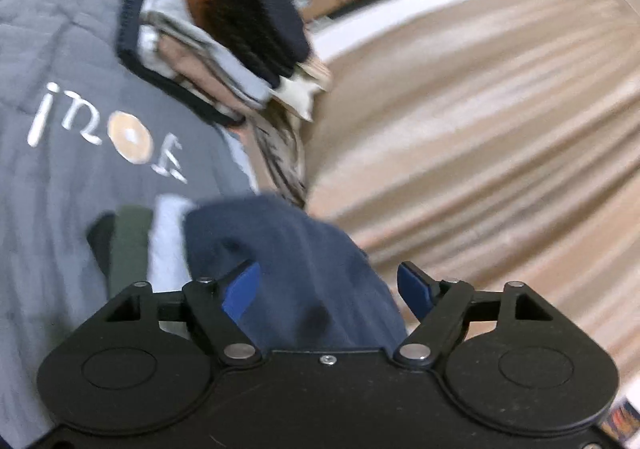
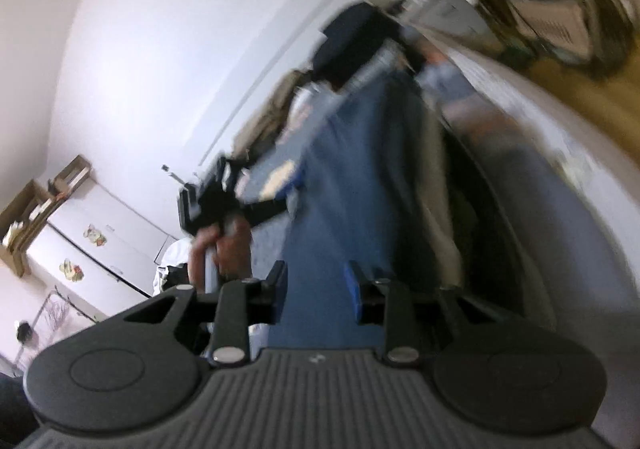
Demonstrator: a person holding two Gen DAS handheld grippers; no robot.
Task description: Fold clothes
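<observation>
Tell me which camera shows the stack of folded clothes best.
The left wrist view: the stack of folded clothes sits on the grey bedcover, its layers distinct despite some blur. The right wrist view shows only dark, smeared shapes beyond the blue garment; no stack can be made out there.

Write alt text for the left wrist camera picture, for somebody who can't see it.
The left gripper, jaws spread apart, has a navy blue garment bunched between them, over a grey quilt. A grey shirt with white lettering lies on the quilt, beside a stack of folded clothes. The picture is motion-blurred.
</observation>
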